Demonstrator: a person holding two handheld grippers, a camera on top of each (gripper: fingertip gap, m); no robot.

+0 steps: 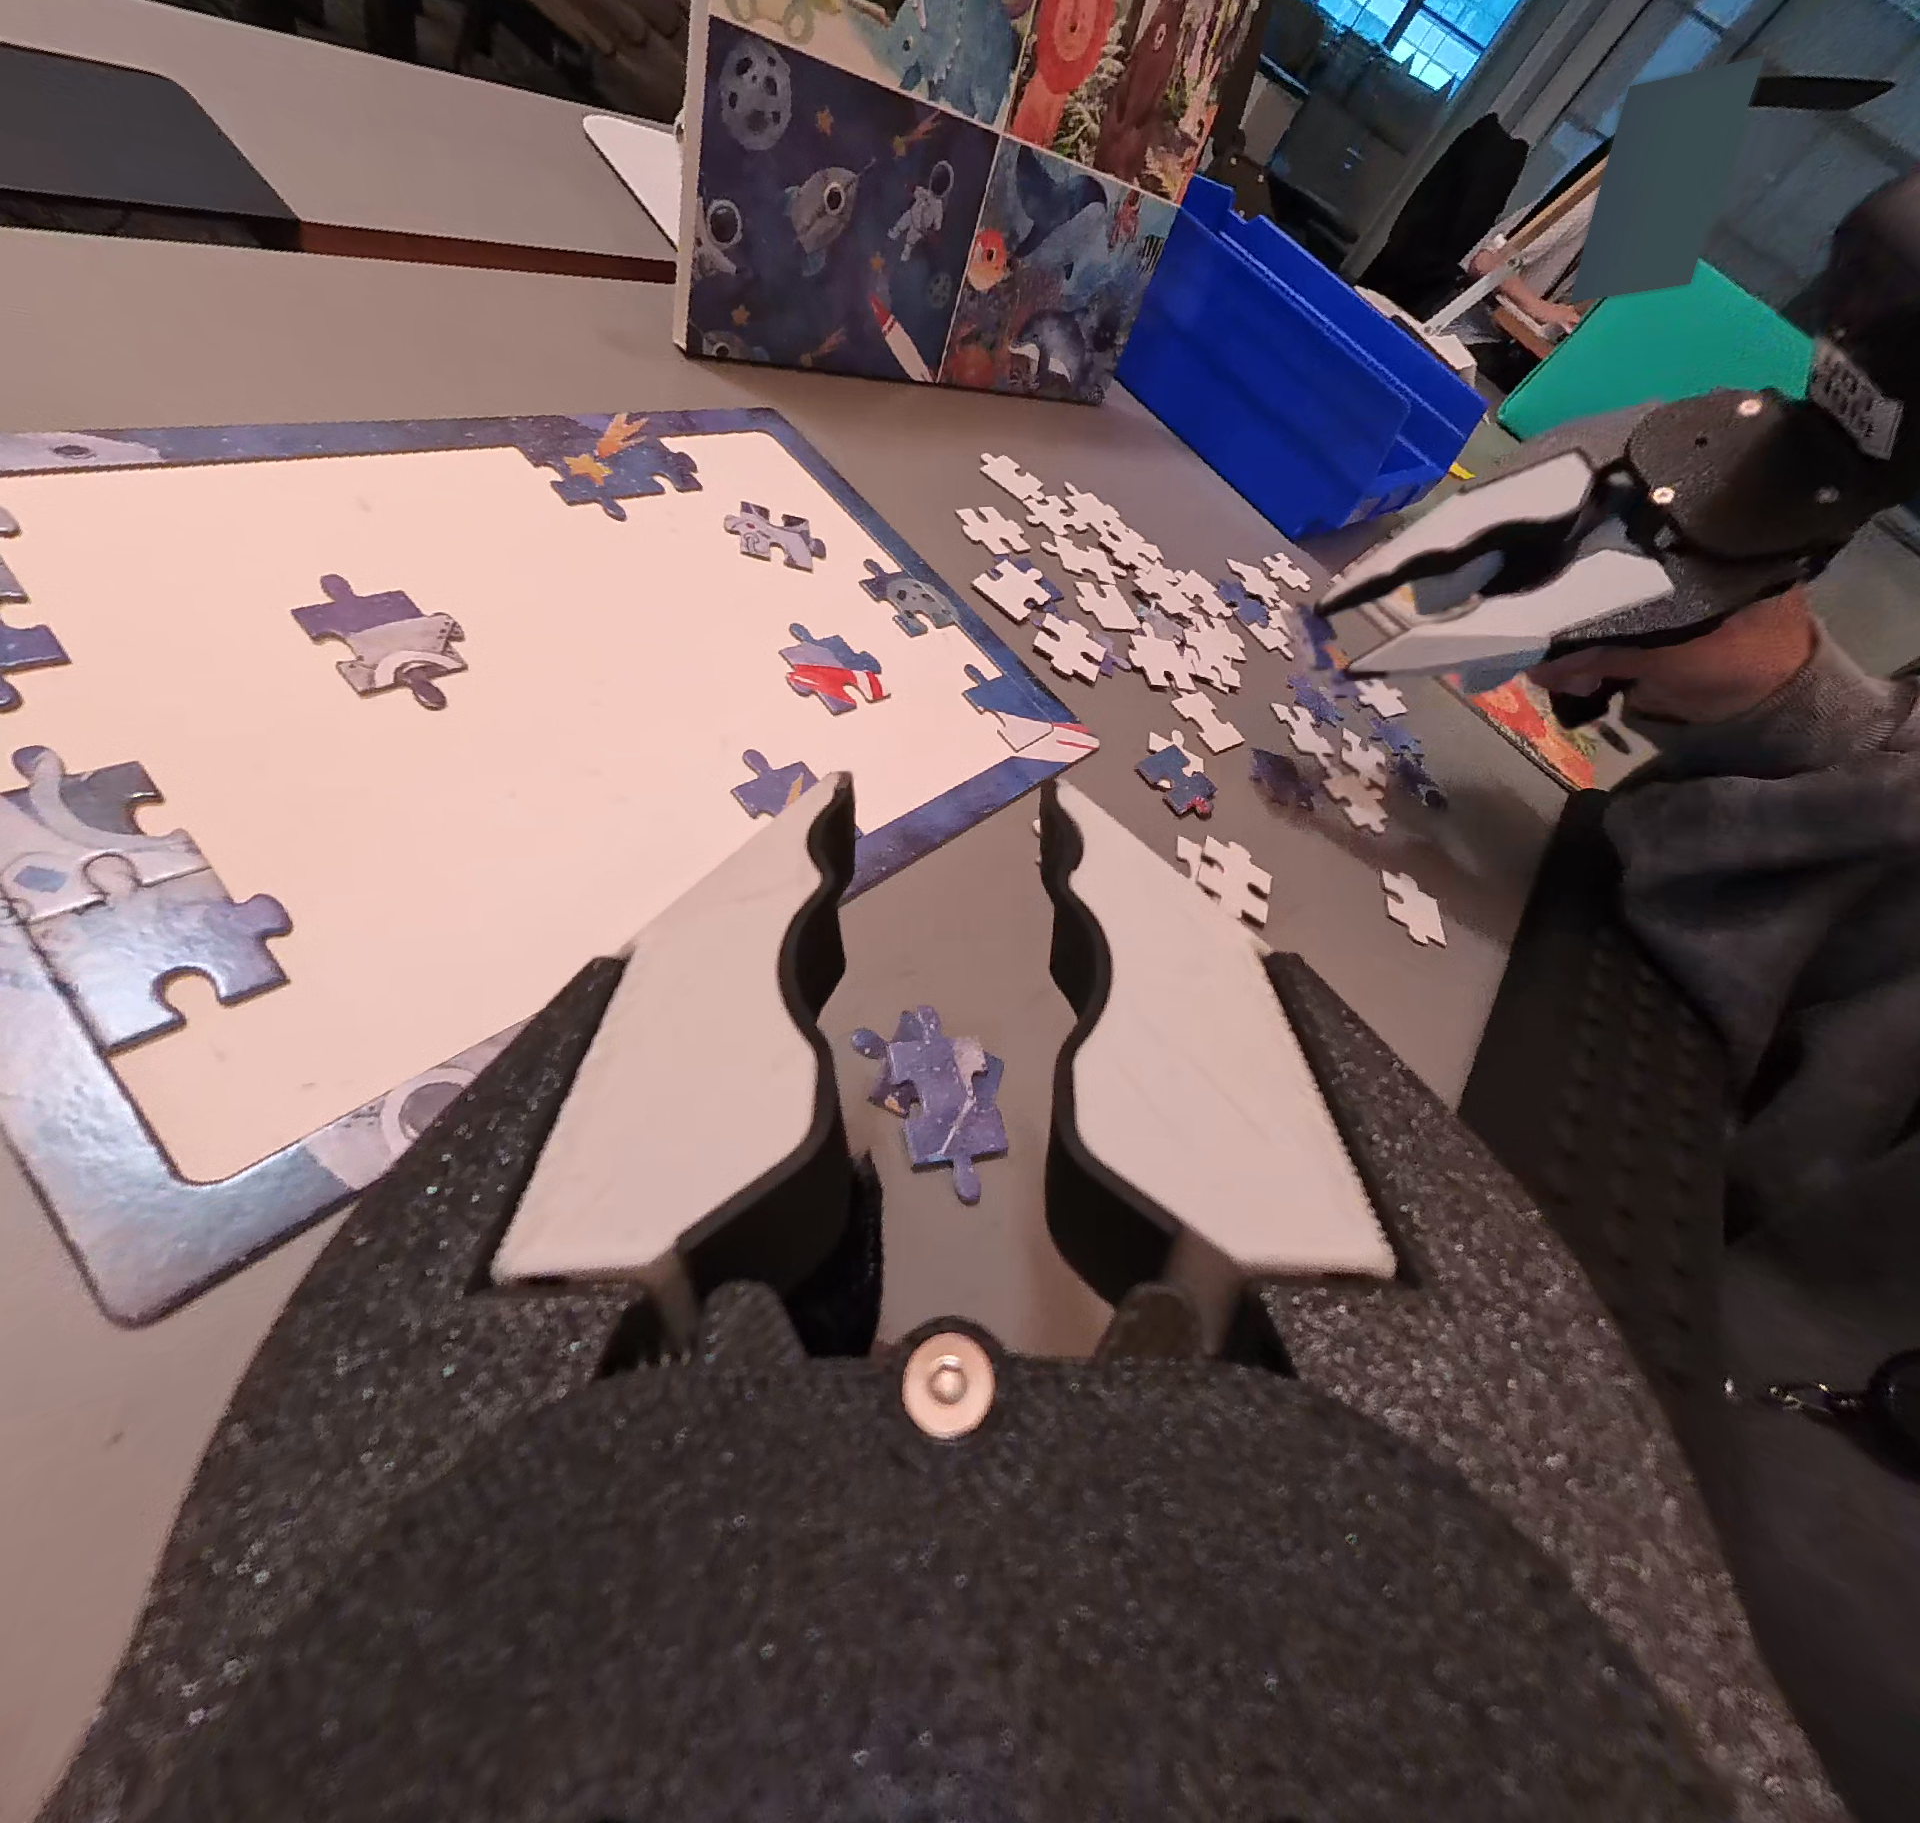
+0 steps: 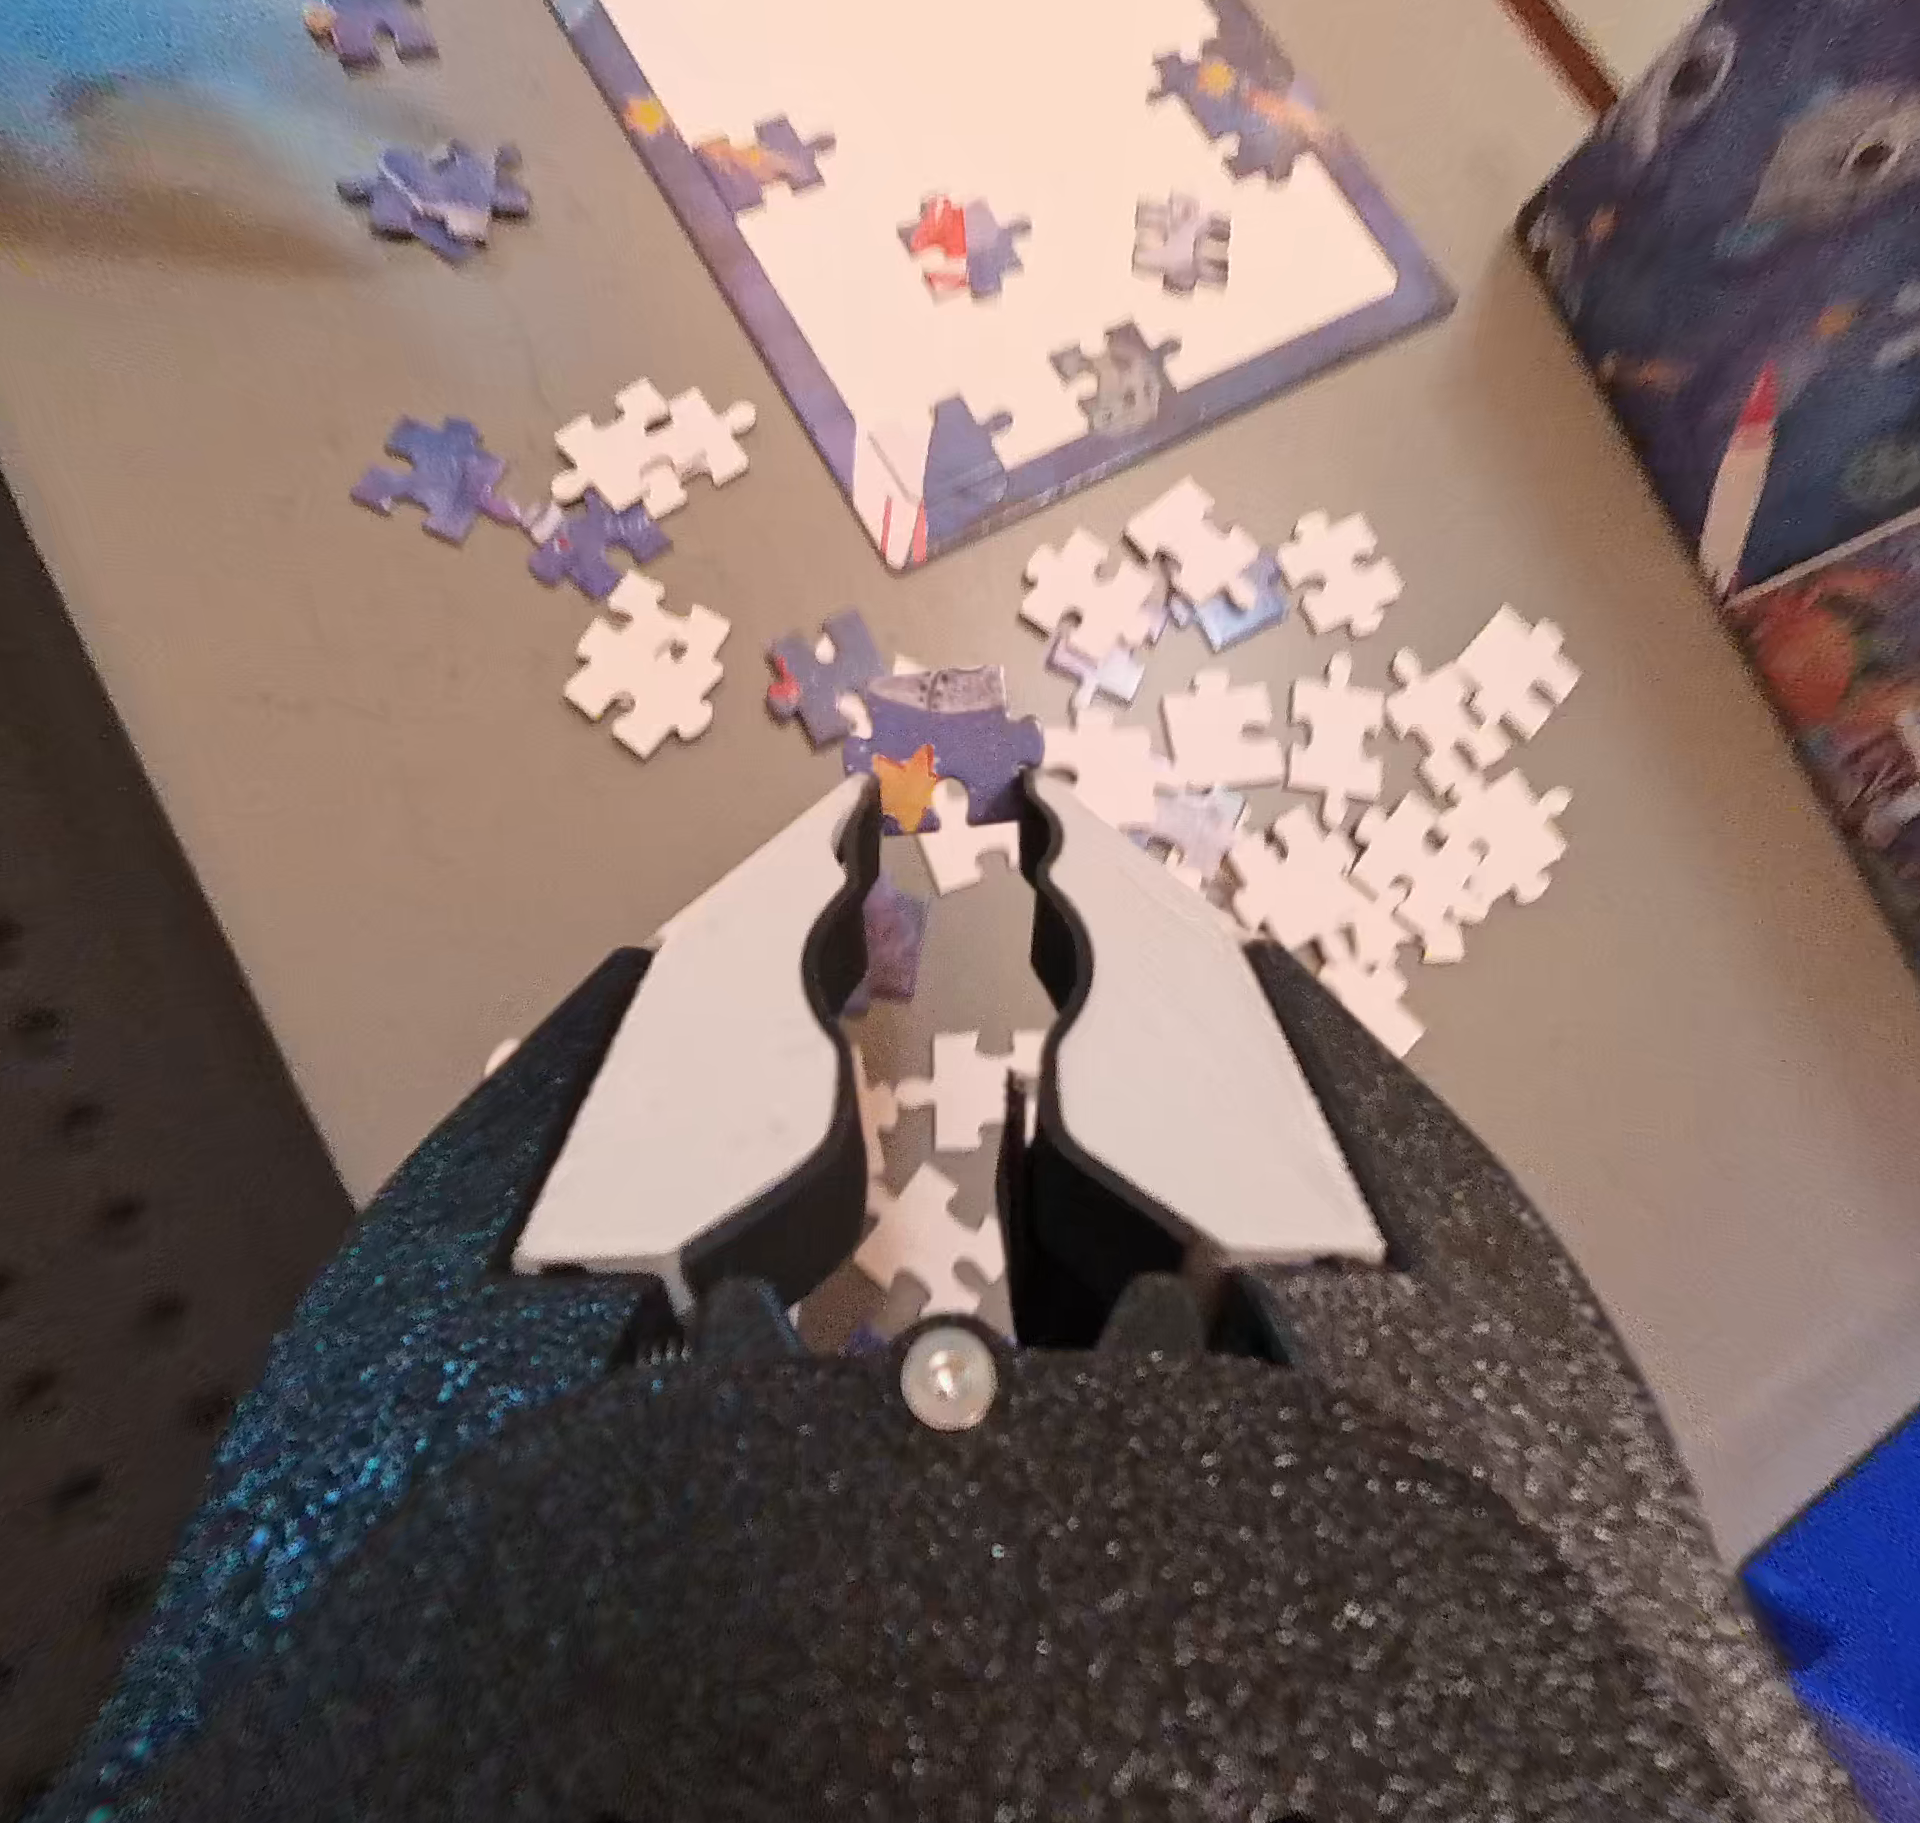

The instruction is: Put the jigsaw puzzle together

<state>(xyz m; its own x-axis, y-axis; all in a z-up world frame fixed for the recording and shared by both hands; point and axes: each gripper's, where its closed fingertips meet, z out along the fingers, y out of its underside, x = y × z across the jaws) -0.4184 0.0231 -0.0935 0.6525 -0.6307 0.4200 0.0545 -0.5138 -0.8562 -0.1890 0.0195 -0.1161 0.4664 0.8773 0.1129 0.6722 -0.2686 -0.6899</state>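
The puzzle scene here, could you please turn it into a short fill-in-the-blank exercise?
1. The right claw grips a blue piece bearing an orange ____.
2. The left claw is ____ and holds nothing.
3. Most loose pieces beside the puzzle tray lie with their ____ backs up.
4. The storage bin behind the pile is ____.

Missing words: star; open; white; blue
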